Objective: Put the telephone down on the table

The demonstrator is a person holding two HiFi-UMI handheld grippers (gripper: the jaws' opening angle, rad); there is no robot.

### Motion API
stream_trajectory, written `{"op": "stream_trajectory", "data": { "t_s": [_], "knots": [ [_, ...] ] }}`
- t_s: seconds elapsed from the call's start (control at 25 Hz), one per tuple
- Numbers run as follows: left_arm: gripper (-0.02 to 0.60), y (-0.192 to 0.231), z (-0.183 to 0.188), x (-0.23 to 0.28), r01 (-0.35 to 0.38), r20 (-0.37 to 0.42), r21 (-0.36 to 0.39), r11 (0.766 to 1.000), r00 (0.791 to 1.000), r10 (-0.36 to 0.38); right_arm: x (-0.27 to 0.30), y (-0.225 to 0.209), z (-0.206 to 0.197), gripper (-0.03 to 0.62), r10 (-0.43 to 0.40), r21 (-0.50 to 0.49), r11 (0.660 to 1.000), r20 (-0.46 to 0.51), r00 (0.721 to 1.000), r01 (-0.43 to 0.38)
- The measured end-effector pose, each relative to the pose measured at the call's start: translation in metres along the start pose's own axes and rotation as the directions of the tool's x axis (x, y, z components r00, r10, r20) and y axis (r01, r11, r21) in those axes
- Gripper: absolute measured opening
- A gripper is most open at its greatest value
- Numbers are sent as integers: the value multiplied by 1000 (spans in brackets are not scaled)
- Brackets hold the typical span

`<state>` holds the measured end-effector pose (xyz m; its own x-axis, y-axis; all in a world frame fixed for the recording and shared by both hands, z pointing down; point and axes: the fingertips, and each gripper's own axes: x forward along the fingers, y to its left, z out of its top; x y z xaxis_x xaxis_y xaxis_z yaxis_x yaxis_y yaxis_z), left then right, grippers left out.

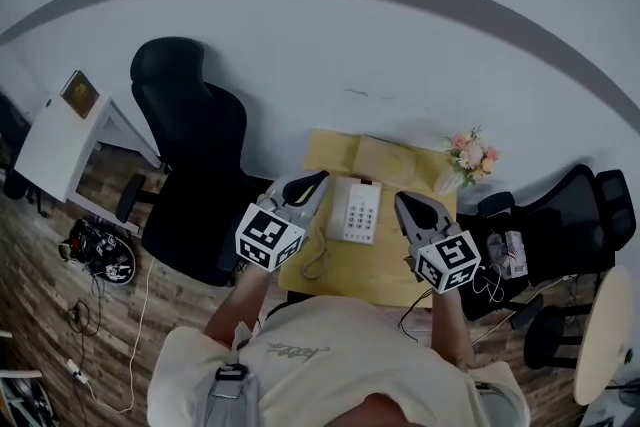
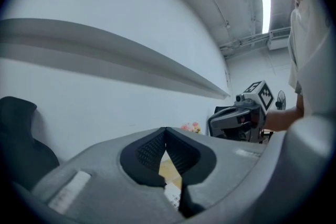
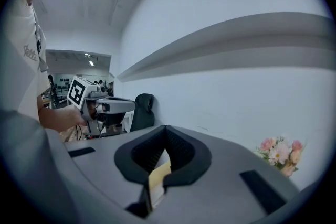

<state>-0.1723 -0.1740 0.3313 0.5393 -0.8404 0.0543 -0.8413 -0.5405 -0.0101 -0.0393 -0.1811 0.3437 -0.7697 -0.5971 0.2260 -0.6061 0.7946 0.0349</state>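
The telephone [image 1: 355,210] is seen lying on the counter [image 1: 375,265], its long axis running away from the person; it is flanked by the left hand-held gripper [image 1: 314,179] and the right hand-held gripper [image 1: 402,201], each with jaws closed together on nothing; the left appears marginally nearer.

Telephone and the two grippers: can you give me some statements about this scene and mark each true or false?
1. The telephone lies on the yellow table. True.
2. The left gripper and the right gripper are both shut. True.
3. The right gripper grips the telephone. False: it is empty, held beside the telephone.
4. A cup stands at the table's far right corner. False: flowers stand there.
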Motion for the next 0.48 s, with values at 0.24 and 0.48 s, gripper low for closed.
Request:
{"op": "stream_trajectory", "data": {
  "t_s": [0.24,0.48],
  "knots": [
    [17,9,19,4,-23,12,75,997,1000,22,-12,-8,35,2,-34,-12,999,86,996,35],
    [17,15,57,8,-54,73,140,989,996,44,-23,-23,74,2,-113,-23,992,213,970,121]
  ]
}}
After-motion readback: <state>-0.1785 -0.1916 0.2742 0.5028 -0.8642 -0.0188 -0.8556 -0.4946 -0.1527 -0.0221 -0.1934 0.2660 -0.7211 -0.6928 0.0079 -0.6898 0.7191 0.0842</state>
